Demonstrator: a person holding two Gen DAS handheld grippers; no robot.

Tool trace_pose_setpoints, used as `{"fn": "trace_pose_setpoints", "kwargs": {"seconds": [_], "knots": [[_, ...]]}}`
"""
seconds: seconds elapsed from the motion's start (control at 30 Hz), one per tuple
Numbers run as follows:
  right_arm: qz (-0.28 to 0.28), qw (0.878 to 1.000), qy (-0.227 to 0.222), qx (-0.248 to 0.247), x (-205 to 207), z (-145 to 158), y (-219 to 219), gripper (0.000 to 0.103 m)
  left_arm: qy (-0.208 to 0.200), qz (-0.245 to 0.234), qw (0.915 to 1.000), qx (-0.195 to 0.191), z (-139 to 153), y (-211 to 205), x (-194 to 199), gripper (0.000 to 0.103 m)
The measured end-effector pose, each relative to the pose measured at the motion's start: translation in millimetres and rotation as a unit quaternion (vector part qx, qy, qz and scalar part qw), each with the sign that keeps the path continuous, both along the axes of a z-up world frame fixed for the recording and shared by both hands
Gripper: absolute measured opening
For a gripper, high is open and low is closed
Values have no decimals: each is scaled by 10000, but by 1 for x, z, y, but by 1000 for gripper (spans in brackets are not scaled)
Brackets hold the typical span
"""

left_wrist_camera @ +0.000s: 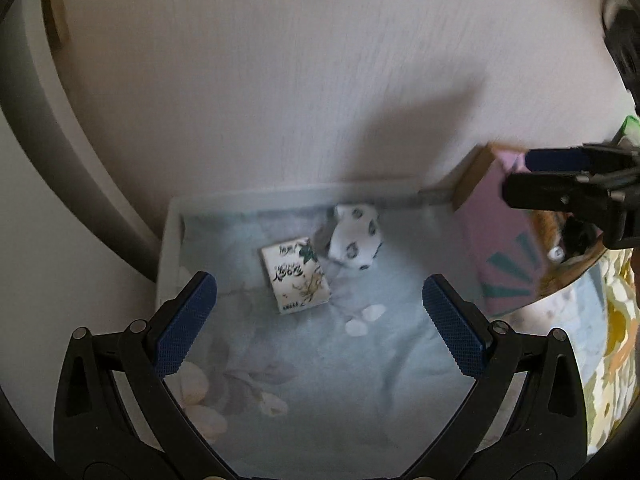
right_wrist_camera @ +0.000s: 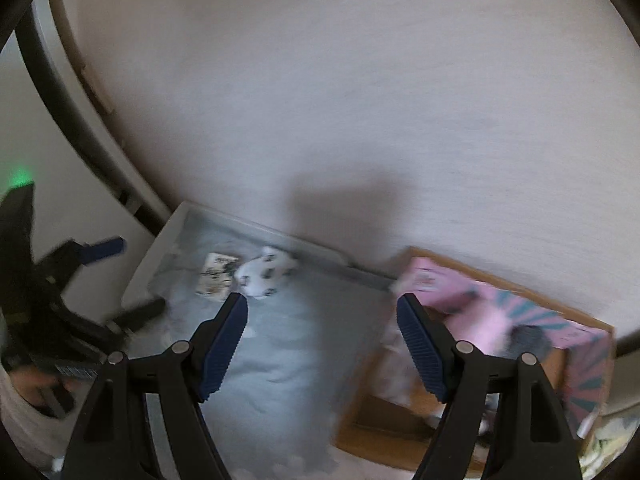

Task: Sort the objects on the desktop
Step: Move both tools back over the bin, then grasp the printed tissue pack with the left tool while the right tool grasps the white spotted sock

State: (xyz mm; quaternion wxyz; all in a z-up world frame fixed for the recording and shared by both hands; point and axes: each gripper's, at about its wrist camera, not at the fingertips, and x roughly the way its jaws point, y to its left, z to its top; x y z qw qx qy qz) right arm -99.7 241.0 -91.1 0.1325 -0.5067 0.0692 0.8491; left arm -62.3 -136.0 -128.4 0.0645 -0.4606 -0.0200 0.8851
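A white tissue pack with green print (left_wrist_camera: 295,274) lies on the pale blue floral cloth (left_wrist_camera: 304,360), touching a white ball of fabric with dark spots (left_wrist_camera: 355,236) beside it. Both show smaller in the right wrist view: the pack (right_wrist_camera: 216,276) and the spotted ball (right_wrist_camera: 265,271). My left gripper (left_wrist_camera: 320,320) is open and empty, hovering just short of the pack. My right gripper (right_wrist_camera: 322,344) is open and empty, above the cloth between the ball and a pink box (right_wrist_camera: 520,320). The right gripper also shows in the left wrist view (left_wrist_camera: 560,176).
The pink box with teal rays (left_wrist_camera: 500,240) sits in a brown cardboard box (right_wrist_camera: 400,400) at the right against the white wall (left_wrist_camera: 320,60). A white tray rim (left_wrist_camera: 172,240) borders the cloth at left and back. A yellow floral fabric (left_wrist_camera: 616,340) lies far right.
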Motion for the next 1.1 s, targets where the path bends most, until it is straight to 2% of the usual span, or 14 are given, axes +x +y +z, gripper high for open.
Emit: {"fn": "trace_pose_setpoints", "kwargs": {"seconds": [0.2,0.33,0.57,0.67,0.73,0.77,0.83,0.9,1.0,1.1], "knots": [[-251,9983,-274,-453,-42,-58,-4,73,-119,193,9997,63,-43,-7,-18,101],[-576,9948,-361,-756,-61,-89,-4,73,-174,379,9991,103,-58,-11,-26,100],[-1111,9864,-309,-1175,-73,-117,7,73,-267,437,9986,160,-72,-14,-35,94],[-1259,9829,-250,-1320,-76,-123,12,72,-340,395,9985,162,-77,-12,-39,87],[-1292,9811,-238,-1418,-80,-127,12,61,-478,364,9980,193,-82,-11,-42,76],[-1282,9803,-239,-1486,-82,-130,12,56,-533,346,9977,219,-84,-11,-43,66],[-1257,9812,-304,-1429,-86,-136,10,46,-499,312,9979,263,-85,-11,-42,61],[-1241,9819,-282,-1401,-86,-138,9,38,-499,264,9981,231,-84,-10,-42,47],[-1199,9840,-196,-1300,-85,-135,6,31,-494,224,9982,255,-83,-10,-41,46],[-1144,9856,-172,-1235,-83,-130,3,29,-496,232,9982,260,-81,-10,-39,45]]}}
